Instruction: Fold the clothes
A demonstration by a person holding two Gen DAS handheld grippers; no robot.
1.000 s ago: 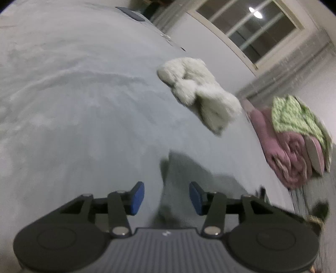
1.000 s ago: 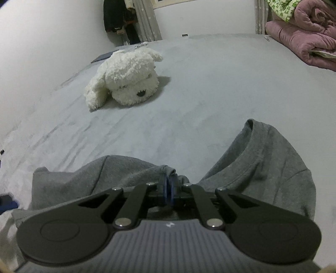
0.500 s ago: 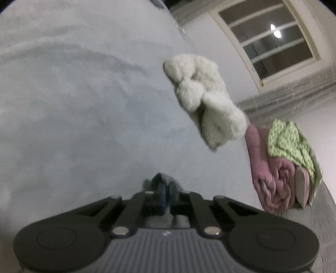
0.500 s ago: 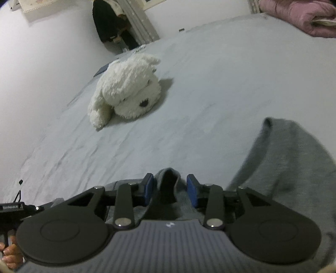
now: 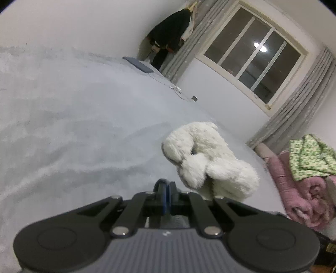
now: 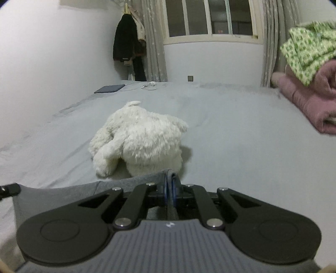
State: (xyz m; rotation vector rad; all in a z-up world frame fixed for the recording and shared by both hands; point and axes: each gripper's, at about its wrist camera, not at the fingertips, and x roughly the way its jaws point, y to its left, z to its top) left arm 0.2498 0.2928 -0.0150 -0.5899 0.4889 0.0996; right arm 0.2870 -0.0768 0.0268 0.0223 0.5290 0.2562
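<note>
While both sets of fingers are pressing together, each is pinching a fold of the gray garment (image 6: 63,195). The right gripper (image 6: 170,190) is clamping the cloth's edge between its 2 blue pads, and the fabric is stretching away to the left of those fingers, hanging taut above the bed (image 6: 241,130). The left gripper (image 5: 166,194) is likewise holding its 2 fingers closed on a small bit of cloth, of which only a dark loop is showing at the tips and a patch below them.

Just beyond the right fingers, the white plush dog (image 6: 138,138) is lying on the sheet, partly hidden by the lifted garment's upper edge. Seen from the left gripper, the same toy (image 5: 208,161) is lying ahead and to the right of the fingers.

Farther out on the right, a pink blanket (image 6: 308,105) is sitting rolled at the bed's edge with a green patterned cloth (image 6: 304,50) on top. Well beyond the fingers, a dark flat pad (image 6: 109,88) is lying near the far wall, a black coat (image 6: 126,44) is hanging in the corner, and gray curtains (image 6: 155,42) are framing the window (image 6: 210,19).
</note>
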